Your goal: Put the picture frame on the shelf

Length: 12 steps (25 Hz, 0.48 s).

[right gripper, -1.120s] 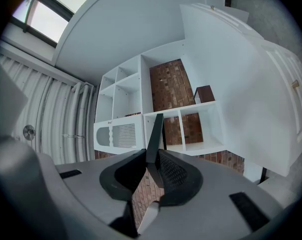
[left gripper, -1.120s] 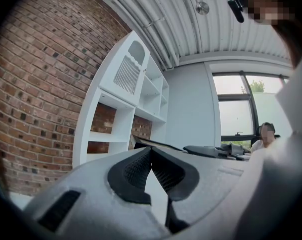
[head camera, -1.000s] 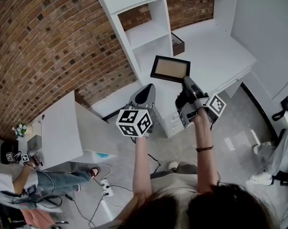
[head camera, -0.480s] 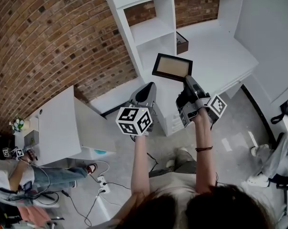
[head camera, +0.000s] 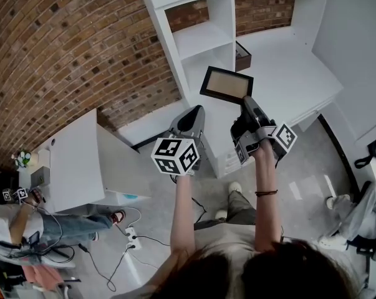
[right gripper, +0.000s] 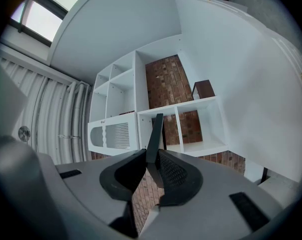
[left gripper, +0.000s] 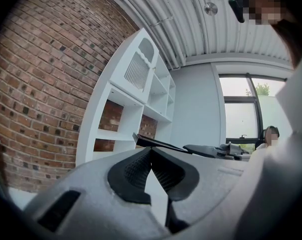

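Two grippers held up before white shelving, with the frame in the right one.
Red-brown brick wall [head camera: 69, 55] fills the left. The left gripper [left gripper: 151, 153] has its dark ribbed jaws pressed together at the tips with nothing between them. The right gripper [right gripper: 152, 159] pinches the near edge of the dark-rimmed rectangular picture frame with a tan panel [head camera: 226, 85]. The frame juts out beyond the jaws and lies roughly flat in the air. It hangs just in front of the tall white open-cubby shelf unit [head camera: 197, 39], over the white desktop [head camera: 287, 73], resting on no shelf board. A small dark brown box [head camera: 242, 56] stands beyond the frame, just beside the shelf unit.
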Motion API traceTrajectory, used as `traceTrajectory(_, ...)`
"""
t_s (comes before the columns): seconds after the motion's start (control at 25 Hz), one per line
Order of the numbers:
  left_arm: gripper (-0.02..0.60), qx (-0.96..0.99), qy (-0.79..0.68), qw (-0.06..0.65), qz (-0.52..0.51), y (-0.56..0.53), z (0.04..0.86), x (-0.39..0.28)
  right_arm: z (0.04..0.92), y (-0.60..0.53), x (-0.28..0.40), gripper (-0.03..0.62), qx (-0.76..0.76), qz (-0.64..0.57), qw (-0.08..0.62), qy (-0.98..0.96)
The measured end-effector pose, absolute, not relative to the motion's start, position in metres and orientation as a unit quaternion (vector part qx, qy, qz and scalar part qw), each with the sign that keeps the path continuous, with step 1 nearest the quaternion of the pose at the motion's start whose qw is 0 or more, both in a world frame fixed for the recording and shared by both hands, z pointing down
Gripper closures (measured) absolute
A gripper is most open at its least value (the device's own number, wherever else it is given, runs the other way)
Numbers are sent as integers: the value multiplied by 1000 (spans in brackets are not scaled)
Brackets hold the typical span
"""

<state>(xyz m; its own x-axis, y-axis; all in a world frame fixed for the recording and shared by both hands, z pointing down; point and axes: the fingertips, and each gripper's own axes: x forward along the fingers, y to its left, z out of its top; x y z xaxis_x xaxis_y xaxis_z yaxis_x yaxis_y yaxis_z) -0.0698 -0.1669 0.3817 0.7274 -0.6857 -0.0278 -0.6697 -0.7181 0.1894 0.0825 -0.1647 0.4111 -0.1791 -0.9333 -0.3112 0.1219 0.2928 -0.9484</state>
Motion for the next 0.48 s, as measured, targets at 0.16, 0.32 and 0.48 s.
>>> traceTrajectory(0.16, 571, 925, -368, 81, -47, -174, 384, -66, 411, -174, 82, 520, -335, -488, 541, 597)
traceTrajectory(0.32, 571, 923, -373, 82, -46, -201, 381, -59, 408, -203, 88, 520, -333, -494, 535, 599)
traceTrajectory(0.48, 571, 922, -375, 81, -42, -214, 383, -54, 410, -219, 91, 520, -329, -497, 535, 599)
